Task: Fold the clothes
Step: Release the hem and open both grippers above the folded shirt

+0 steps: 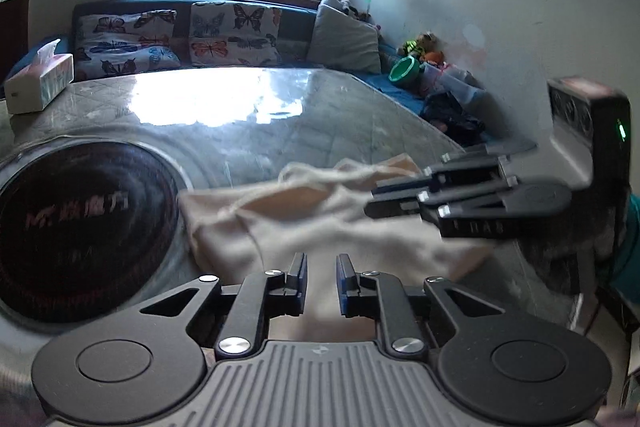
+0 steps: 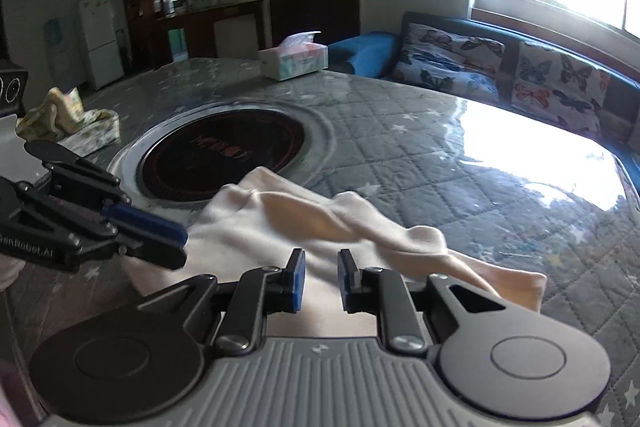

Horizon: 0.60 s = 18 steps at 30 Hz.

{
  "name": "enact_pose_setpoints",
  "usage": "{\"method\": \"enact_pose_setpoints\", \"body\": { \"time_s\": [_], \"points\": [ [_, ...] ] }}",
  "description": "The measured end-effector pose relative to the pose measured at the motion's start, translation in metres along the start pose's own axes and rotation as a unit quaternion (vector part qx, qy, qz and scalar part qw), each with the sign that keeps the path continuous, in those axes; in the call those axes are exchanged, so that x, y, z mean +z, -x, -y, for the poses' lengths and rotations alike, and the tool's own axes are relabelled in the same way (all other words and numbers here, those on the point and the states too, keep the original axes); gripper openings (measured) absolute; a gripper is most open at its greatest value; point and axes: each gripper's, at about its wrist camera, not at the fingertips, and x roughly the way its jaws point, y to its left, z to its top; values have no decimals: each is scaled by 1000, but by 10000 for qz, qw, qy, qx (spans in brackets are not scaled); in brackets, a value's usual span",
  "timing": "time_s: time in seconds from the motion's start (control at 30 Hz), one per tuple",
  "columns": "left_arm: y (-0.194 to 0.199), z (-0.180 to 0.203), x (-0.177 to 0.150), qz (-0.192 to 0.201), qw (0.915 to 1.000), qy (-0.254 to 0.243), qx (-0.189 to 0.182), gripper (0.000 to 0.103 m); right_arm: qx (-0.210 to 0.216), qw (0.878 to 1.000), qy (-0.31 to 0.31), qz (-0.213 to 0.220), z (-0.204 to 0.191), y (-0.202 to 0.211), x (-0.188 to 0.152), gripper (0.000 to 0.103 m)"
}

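Note:
A cream-white garment (image 1: 304, 223) lies rumpled on the quilted grey table (image 1: 320, 115), beside the round dark hotplate (image 1: 76, 227). My left gripper (image 1: 322, 267) hovers over its near part with the jaws a little apart and nothing between them. My right gripper (image 2: 321, 263) is also open and empty just above the garment (image 2: 320, 227). In the left wrist view the right gripper (image 1: 372, 201) reaches in from the right over the cloth. In the right wrist view the left gripper (image 2: 180, 243) comes in from the left.
A tissue box (image 1: 40, 83) stands at the table's far left edge. A crumpled yellow patterned cloth (image 2: 68, 119) lies beyond the hotplate (image 2: 224, 151). A sofa with butterfly cushions (image 1: 176, 39) runs under the window. Toys and a green bowl (image 1: 404, 71) sit at the right wall.

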Motion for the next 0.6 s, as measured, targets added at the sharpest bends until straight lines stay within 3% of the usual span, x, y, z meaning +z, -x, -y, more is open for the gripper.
{"method": "enact_pose_setpoints", "body": {
  "time_s": [0.17, 0.37, 0.47, 0.6],
  "points": [
    [-29, -14, 22, -24, 9997, 163, 152, 17, -157, 9997, -181, -17, 15, -7, 2, 17],
    [-57, -34, 25, -255, 9981, 385, 411, 17, -454, 9978, -466, -83, 41, -21, 1, 17],
    [-59, -37, 25, -244, 9980, 433, 381, 17, -488, 9962, -685, -234, 56, -30, -3, 16],
    [-55, -34, 27, -201, 9984, 371, 376, 18, -408, 9960, -788, -94, 61, -17, -4, 17]
  ]
}}
